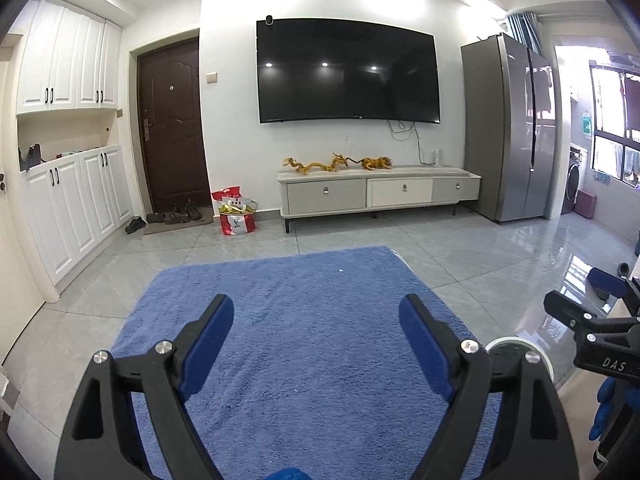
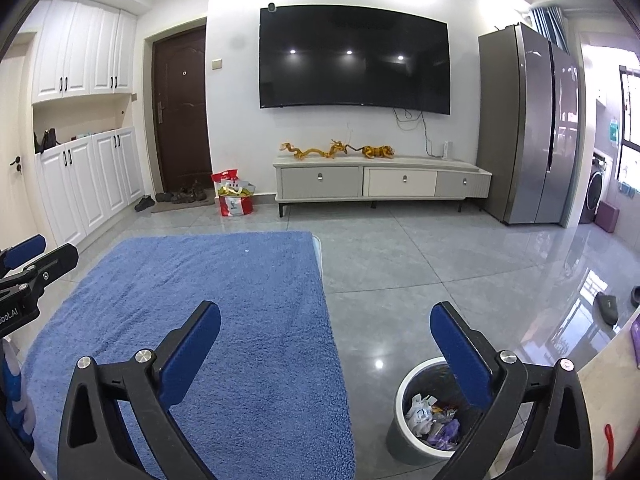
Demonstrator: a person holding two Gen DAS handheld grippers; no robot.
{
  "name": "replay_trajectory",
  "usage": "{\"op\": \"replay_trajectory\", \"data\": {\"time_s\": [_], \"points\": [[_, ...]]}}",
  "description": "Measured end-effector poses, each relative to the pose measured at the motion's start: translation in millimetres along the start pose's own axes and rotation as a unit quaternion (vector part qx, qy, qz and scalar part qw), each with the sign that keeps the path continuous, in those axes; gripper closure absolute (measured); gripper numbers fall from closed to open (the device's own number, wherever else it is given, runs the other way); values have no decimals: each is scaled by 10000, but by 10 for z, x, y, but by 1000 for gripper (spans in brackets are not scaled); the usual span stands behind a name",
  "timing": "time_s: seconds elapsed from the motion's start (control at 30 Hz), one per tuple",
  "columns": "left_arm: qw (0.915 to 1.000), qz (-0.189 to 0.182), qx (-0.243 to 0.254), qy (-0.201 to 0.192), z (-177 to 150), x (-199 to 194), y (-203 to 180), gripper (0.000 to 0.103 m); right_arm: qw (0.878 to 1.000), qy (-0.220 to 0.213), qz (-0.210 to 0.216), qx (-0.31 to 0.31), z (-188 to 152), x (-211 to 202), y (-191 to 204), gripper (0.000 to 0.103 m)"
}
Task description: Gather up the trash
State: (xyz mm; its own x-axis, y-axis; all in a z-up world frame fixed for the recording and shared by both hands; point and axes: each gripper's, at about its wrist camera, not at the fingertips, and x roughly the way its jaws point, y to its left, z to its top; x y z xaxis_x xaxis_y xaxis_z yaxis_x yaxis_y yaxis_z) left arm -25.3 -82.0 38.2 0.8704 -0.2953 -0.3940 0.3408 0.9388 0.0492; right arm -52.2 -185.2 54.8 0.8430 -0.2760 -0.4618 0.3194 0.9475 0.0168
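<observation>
Left gripper nearest, jaws spread wide, nothing between, hovering over blue rug. Right gripper likewise wide and bare, left finger over rug's right edge, right finger over bin. Both held level, pointing toward TV wall. Right gripper also visible at right edge of left view; left gripper at left edge of right view.

Rug edges: far edge short of TV stand, right edge runs beside bare grey tile. Wide glossy floor between rug, stand and fridge. Cabinets along left wall, door with shoes on mat beyond. Red bag on floor, just beside stand's left end.

Bin round, white rim, dark liner, standing on tile just right of rug, partly hidden by right finger. Holds trash: crumpled white plastic, purple and mixed wrappers. Small white speck on rug near far edge, too small to identify. Slipper on tile far right.
</observation>
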Motion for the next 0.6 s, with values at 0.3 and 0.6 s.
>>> {"op": "replay_trajectory", "data": {"time_s": [0.3,0.6], "points": [[9997,182,-80,-114,-19,-65,20,18,10000,-79,-32,45,47,11,-29,0],[9995,236,-113,-169,-16,-104,57,18,9999,-146,-56,24,61,-10,-16,0]]}}
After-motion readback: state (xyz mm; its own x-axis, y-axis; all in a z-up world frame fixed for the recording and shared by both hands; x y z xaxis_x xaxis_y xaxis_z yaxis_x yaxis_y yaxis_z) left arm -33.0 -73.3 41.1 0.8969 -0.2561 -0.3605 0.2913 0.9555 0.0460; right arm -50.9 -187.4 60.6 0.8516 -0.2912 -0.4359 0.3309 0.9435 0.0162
